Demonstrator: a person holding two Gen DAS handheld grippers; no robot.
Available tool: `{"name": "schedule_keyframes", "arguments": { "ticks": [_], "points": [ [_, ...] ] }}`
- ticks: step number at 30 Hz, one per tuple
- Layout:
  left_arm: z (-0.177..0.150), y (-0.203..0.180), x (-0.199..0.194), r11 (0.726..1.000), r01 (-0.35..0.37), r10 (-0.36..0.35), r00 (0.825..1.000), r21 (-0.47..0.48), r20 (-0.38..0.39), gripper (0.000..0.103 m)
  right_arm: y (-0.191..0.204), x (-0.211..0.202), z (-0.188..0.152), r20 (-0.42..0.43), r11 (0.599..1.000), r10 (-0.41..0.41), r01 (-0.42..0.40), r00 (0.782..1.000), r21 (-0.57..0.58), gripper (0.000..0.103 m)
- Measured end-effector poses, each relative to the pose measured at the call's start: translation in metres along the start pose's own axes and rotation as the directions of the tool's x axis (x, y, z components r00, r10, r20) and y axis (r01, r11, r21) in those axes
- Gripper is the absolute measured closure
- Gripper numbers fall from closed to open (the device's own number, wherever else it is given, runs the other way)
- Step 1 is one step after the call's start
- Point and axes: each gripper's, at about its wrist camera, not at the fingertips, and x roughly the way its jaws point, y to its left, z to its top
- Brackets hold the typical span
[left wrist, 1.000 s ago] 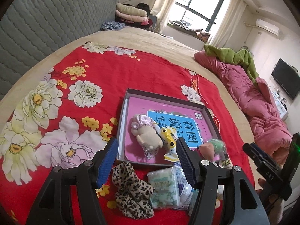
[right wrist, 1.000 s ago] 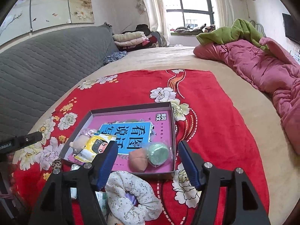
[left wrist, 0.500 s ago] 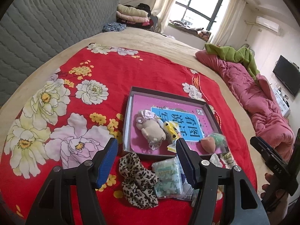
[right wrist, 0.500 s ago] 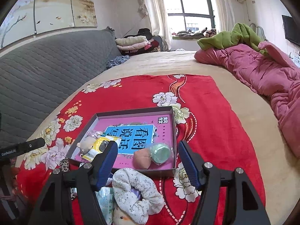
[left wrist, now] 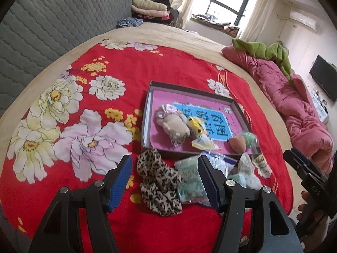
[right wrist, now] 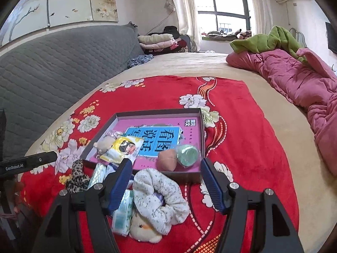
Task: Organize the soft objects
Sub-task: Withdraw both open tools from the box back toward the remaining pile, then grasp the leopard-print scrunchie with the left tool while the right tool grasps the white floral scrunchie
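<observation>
A shallow grey box (left wrist: 148, 103) with a pink and blue card inside lies on the red flowered blanket; it also shows in the right wrist view (right wrist: 160, 112). In it lie a beige plush doll (left wrist: 174, 124), a yellow packet (left wrist: 200, 135), a peach sponge (left wrist: 237, 144) and a green round item (left wrist: 249, 138). In front of the box lie a leopard scrunchie (left wrist: 158, 183), tissue packs (left wrist: 189, 179), a white floral scrunchie (right wrist: 158, 196) and a small plush chick (right wrist: 143, 228). My left gripper (left wrist: 165, 181) is open over the leopard scrunchie. My right gripper (right wrist: 165, 183) is open over the white scrunchie.
A grey quilted headboard (left wrist: 52, 16) runs along the left. A pink quilt (left wrist: 294, 105) with a green blanket (left wrist: 265, 50) lies at the right. Folded blankets (left wrist: 149, 8) are stacked at the far end by the window.
Both grippers have drawn back and up from the box, so more of the loose items in front of it shows. Both stay open and empty.
</observation>
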Motion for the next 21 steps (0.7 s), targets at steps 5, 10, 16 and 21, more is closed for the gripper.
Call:
{"name": "schedule_keyframes", "arguments": {
  "ticks": [5, 10, 16, 21],
  "points": [
    [-0.011, -0.001, 0.002, 1.000, -0.002, 0.002, 1.000, 0.003, -0.028, 0.037, 0.001, 0.002, -0.011, -0.030, 1.000, 0.003, -0.003, 1.000, -0.013, 0.036],
    [-0.021, 0.001, 0.007, 1.000, -0.012, 0.011, 0.998, -0.006, -0.056, 0.037, 0.002, 0.005, -0.022, -0.059, 0.999, 0.005, -0.007, 0.998, -0.034, 0.036],
    [-0.031, 0.005, 0.016, 0.999, -0.027, 0.025, 0.995, -0.018, -0.092, 0.037, 0.006, 0.010, -0.037, -0.100, 0.999, 0.007, -0.011, 0.995, -0.042, 0.036],
    [-0.038, 0.008, 0.024, 0.999, -0.036, 0.034, 0.992, -0.021, -0.118, 0.037, 0.006, 0.016, -0.043, -0.122, 0.999, 0.009, -0.014, 0.992, -0.041, 0.036]
  ]
}}
